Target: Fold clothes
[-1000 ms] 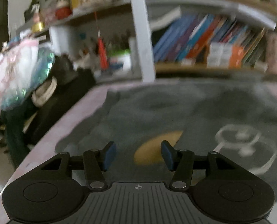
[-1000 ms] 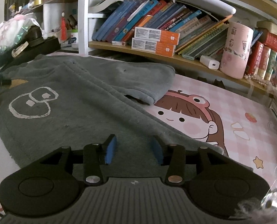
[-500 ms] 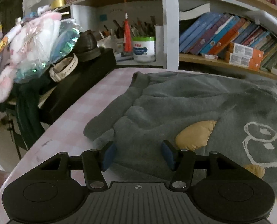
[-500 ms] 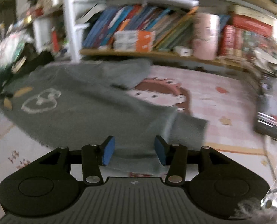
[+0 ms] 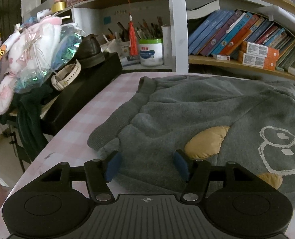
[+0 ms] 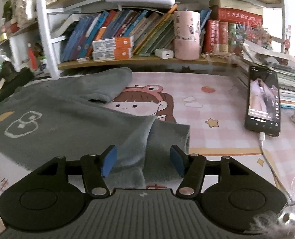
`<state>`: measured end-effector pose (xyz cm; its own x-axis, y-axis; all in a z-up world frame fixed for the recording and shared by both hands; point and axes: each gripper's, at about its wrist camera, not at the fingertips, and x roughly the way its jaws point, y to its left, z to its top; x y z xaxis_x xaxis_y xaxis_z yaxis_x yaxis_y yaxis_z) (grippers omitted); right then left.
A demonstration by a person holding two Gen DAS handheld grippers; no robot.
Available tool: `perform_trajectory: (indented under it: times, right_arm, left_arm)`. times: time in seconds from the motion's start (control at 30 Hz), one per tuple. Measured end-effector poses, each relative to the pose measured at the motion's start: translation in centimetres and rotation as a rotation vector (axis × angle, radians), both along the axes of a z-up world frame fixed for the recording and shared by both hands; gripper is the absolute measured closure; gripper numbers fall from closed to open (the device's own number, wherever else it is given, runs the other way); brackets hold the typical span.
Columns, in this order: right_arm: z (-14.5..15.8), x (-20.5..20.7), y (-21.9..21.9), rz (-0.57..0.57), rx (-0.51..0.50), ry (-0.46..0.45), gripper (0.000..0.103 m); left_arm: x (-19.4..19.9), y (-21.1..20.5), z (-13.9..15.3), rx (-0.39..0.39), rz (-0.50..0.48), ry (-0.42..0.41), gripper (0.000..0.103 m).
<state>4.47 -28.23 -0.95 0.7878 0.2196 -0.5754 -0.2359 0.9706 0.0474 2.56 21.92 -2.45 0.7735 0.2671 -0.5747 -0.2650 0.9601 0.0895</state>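
Grey fleece sweatshirt [image 5: 197, 107] spread flat on the pink checked cartoon desk mat [image 6: 217, 107], in front of the wooden bookshelf [image 6: 147, 59].
Left gripper [image 5: 146, 164], fingers wide and empty, sits over its cuff end by the tan padded patch [image 5: 206, 141]; right gripper [image 6: 142, 160], equally wide, straddles the sleeve end [image 6: 167, 139]. Black smartphone [image 6: 264, 103] lies well right.

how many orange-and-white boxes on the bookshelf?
2. Both lie flat on the shelf in front of the leaning books, one box stacked directly on the other box. More could be hidden behind the books.
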Motion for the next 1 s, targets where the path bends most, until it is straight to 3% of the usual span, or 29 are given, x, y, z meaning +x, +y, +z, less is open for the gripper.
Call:
perform_trajectory:
  times: [0.1,0.2,0.33,0.47,0.5,0.57,0.63,0.67,0.7,1.0]
  right_arm:
    - [-0.8,0.7,1.3,-0.047,-0.144,-0.001,0.046]
    - [-1.5,0.4,1.2,-0.002,-0.174,0.035,0.046]
    - [-0.8,-0.2,-1.2,-0.035,-0.043,0.056,0.038]
    - [-0.7,-0.3,-3.4,-0.127,0.101,0.061,0.038]
    - [-0.8,-0.1,-3.4,-0.134,0.096,0.071,0.039]
    - [-1.0,0.2,-2.7,-0.116,0.059,0.084,0.044]
    - [-1.2,0.3,-1.9,-0.088,0.032,0.084,0.065]
    - [-1.0,0.1,-1.9,-0.084,0.017,0.083,0.070]
    - [-0.9,-0.2,-1.9,-0.079,0.001,0.082,0.097]
    - [0.4,-2.4,-1.7,-0.035,-0.138,0.070,0.098]
  left_arm:
    - [0.0,0.0,0.0,0.000,0.000,0.000,0.041]
    - [0.0,0.1,0.0,-0.003,-0.001,-0.001,0.041]
    - [0.0,0.0,0.0,0.005,-0.001,0.000,0.041]
    - [0.0,0.0,0.0,0.006,-0.002,0.001,0.041]
    - [0.0,0.0,0.0,0.004,-0.003,0.001,0.041]
    - [0.0,0.1,0.0,-0.001,-0.003,0.000,0.041]
    - [0.0,0.2,0.0,-0.008,-0.003,0.000,0.041]
    - [0.0,0.2,0.0,-0.011,-0.003,-0.001,0.041]
    - [0.0,0.2,0.0,-0.013,-0.003,-0.001,0.041]
    - [0.0,0.2,0.0,-0.013,-0.003,0.000,0.040]
